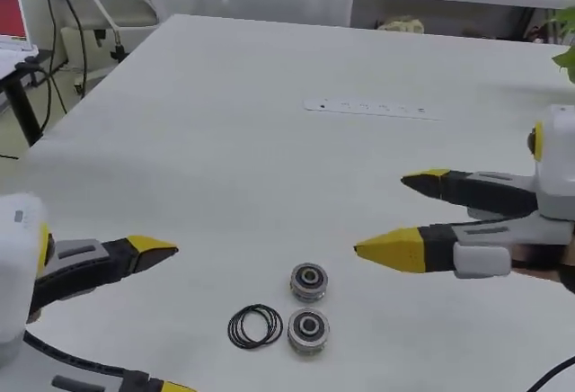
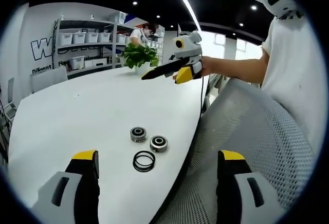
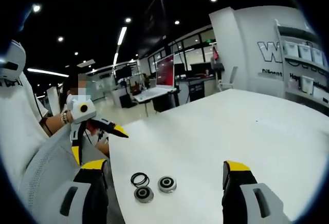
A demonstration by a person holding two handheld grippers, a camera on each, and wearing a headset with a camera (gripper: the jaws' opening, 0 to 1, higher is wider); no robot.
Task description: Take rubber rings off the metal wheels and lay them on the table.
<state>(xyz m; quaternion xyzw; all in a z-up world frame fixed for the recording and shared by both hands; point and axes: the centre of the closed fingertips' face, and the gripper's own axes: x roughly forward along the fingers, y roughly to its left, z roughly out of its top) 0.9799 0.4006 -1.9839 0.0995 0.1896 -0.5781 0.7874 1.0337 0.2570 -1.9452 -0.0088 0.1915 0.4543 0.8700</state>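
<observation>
Two metal wheels (image 1: 308, 281) (image 1: 308, 331) lie close together near the front edge of the white table (image 1: 269, 140). A small pile of black rubber rings (image 1: 255, 326) lies just left of the nearer wheel. My left gripper (image 1: 177, 318) hovers open to the left of them, with nothing between its jaws. To their upper right my right gripper (image 1: 381, 214) is open and empty too, above the table. The left gripper view has the wheels (image 2: 138, 134) (image 2: 158, 143) and the rings (image 2: 144, 161) ahead of its jaws. In the right gripper view sit the wheels (image 3: 167, 184) (image 3: 143, 194) and rings (image 3: 139, 179).
A flat white socket strip (image 1: 373, 109) is set into the table farther back. Office chairs (image 1: 108, 1) stand behind the far left corner. A mesh chair back (image 2: 241, 131) is beside the table's near edge. A potted plant (image 2: 138, 55) stands at the far end.
</observation>
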